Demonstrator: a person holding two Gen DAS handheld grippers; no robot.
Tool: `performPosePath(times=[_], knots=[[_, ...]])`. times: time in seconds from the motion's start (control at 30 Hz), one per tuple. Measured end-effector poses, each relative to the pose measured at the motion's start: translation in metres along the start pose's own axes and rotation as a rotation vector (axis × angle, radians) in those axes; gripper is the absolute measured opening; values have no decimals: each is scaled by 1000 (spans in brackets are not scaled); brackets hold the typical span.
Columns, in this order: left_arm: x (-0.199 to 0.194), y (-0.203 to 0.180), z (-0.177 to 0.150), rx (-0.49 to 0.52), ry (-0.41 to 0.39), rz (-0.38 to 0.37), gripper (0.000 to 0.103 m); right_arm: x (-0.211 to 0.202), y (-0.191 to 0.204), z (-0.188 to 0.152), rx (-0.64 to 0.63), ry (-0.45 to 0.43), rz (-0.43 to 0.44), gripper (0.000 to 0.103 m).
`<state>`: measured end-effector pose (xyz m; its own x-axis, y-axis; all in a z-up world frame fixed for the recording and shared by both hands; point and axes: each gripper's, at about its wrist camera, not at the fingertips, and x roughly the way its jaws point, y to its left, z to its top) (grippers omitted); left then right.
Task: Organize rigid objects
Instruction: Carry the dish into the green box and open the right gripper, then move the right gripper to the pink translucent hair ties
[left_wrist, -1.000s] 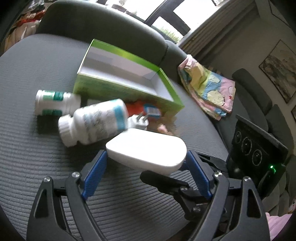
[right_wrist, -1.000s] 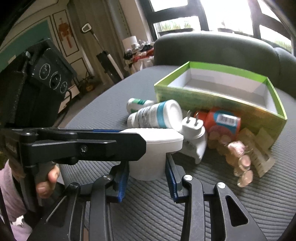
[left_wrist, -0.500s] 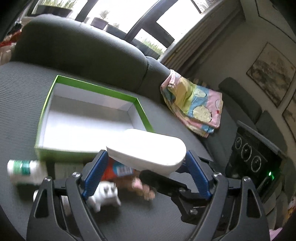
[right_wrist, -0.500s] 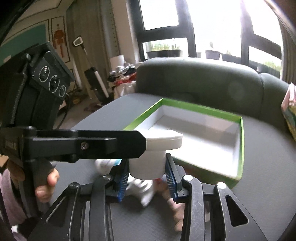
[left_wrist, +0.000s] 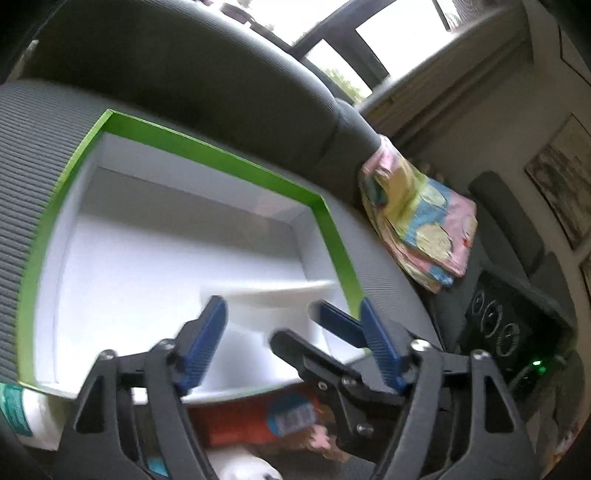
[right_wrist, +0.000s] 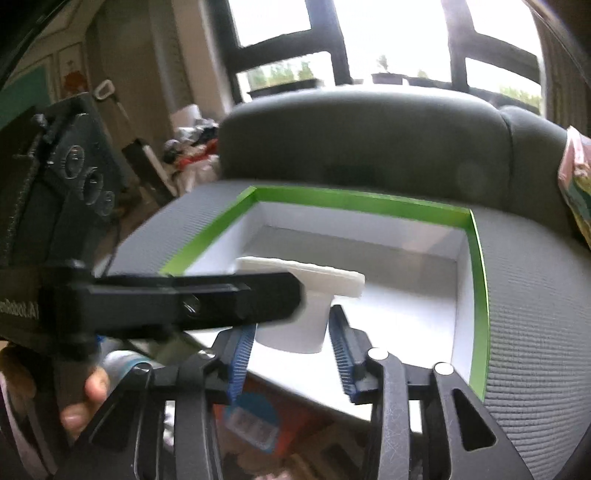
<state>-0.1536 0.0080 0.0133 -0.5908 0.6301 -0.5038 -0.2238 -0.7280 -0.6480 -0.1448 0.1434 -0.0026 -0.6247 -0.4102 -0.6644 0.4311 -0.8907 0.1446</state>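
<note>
A white flat-topped object (left_wrist: 266, 295) (right_wrist: 295, 295) is inside the green-rimmed white box (left_wrist: 207, 151) (right_wrist: 369, 201), at its near side. My left gripper (left_wrist: 291, 328) is spread wide around the object, its blue pads (left_wrist: 207, 332) apart from it. My right gripper (right_wrist: 291, 336) stands around the object's stem with a gap on each side. The left gripper's black finger (right_wrist: 192, 306) crosses the right wrist view in front of the object.
Below the box's near wall lie an orange bottle (left_wrist: 255, 417), a white bottle with a green label (left_wrist: 22, 413) and pink items (left_wrist: 317, 435). A grey sofa back (right_wrist: 362, 140) rises behind. A patterned cloth (left_wrist: 421, 229) lies at the right.
Both grippers carried the white object forward over the box and down into it. Both have opened off the object, which now rests in the box.
</note>
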Motion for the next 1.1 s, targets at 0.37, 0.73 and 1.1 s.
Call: performPosePath(times=[0.37, 0.73, 1.1], knots=[[-51, 22, 6, -43, -84, 146, 102, -33, -27, -2, 121, -57, -54, 76], [-96, 1, -17, 93, -137, 324, 102, -67, -6, -14, 77, -72, -3, 77], [-131, 13, -37, 72, -161, 396, 102, -88, 21, -33, -5, -53, 65, 77]])
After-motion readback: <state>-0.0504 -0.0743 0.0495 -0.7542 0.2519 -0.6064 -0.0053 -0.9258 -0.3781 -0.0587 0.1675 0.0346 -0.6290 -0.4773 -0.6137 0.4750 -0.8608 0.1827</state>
